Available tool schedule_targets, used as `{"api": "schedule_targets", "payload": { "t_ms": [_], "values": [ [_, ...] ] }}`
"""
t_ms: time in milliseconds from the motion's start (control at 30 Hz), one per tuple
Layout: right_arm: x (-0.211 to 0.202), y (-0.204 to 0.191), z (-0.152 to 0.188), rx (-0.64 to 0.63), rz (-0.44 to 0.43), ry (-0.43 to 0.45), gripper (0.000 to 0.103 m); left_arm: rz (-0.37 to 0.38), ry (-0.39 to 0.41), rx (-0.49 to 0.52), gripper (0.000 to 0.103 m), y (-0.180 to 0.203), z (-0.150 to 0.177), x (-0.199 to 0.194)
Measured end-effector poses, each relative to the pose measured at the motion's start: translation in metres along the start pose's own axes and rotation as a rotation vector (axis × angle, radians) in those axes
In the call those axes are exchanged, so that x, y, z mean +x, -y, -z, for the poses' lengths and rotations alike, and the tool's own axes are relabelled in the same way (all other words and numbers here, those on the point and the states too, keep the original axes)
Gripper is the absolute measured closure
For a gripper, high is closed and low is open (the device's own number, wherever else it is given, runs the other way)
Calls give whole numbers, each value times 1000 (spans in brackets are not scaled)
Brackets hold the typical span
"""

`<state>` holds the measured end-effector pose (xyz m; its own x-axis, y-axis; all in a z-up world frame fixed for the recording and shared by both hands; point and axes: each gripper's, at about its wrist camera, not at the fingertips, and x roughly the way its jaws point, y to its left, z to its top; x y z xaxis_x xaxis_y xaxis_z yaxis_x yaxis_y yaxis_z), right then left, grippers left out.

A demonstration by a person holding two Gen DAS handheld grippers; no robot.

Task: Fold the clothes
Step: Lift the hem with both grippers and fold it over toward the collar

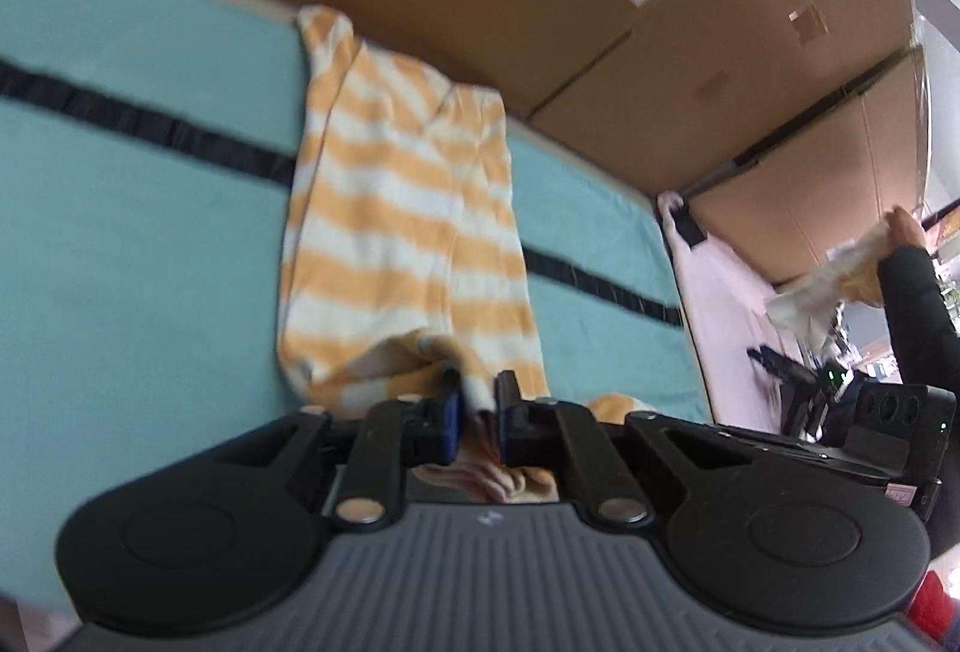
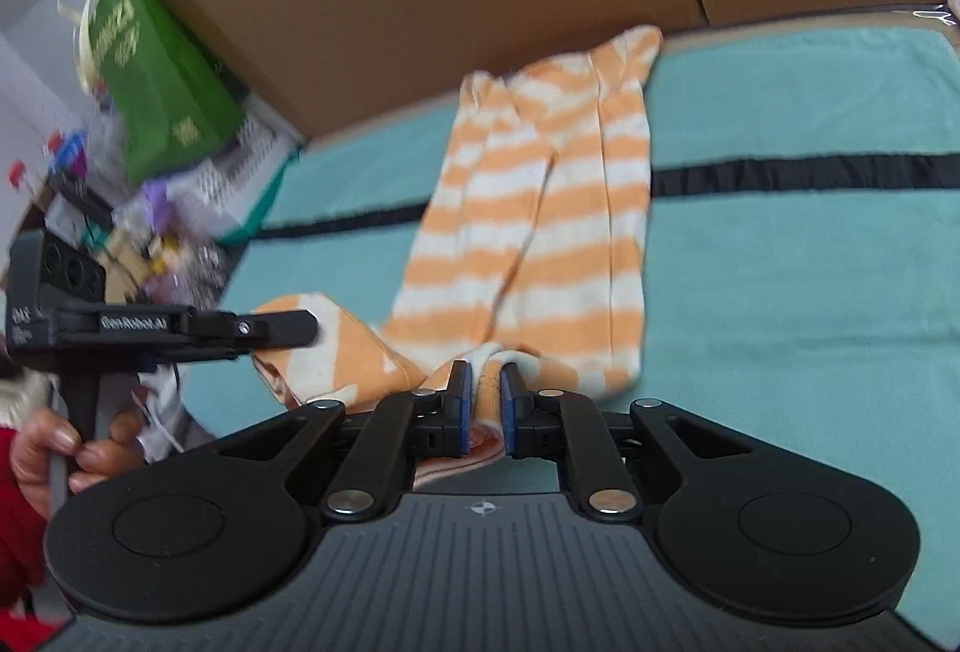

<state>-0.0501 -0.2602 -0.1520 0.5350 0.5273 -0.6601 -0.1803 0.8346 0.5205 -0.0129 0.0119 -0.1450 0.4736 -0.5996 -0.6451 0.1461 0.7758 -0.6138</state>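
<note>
Both hand-held grippers, left (image 1: 480, 394) and right (image 2: 485, 388), clenched near hem of orange-striped garment (image 1: 408, 232); hem raised off teal-covered worktop (image 1: 150, 202), likely for folding toward far end.

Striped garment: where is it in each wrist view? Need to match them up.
Left wrist: orange-and-white striped garment runs from centre top down into the left tool.
Right wrist: striped garment lies centre, slightly right, near end in the right tool.
Shared landmark: black stripe across the teal cover.
</note>
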Motion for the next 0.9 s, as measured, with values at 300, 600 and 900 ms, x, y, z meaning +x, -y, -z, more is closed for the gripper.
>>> {"api": "schedule_targets", "payload": {
  "t_ms": [300,600,900],
  "values": [
    [72,51,-79,197,60,70,92,-80,-4,-80,99,-58,-86,66],
    [126,77,-103,301,133,47,86,-28,-120,-140,85,-93,-128,118],
    [86,38,-114,135,207,183,59,36,-151,-80,23,-90,-168,97]
  ]
}}
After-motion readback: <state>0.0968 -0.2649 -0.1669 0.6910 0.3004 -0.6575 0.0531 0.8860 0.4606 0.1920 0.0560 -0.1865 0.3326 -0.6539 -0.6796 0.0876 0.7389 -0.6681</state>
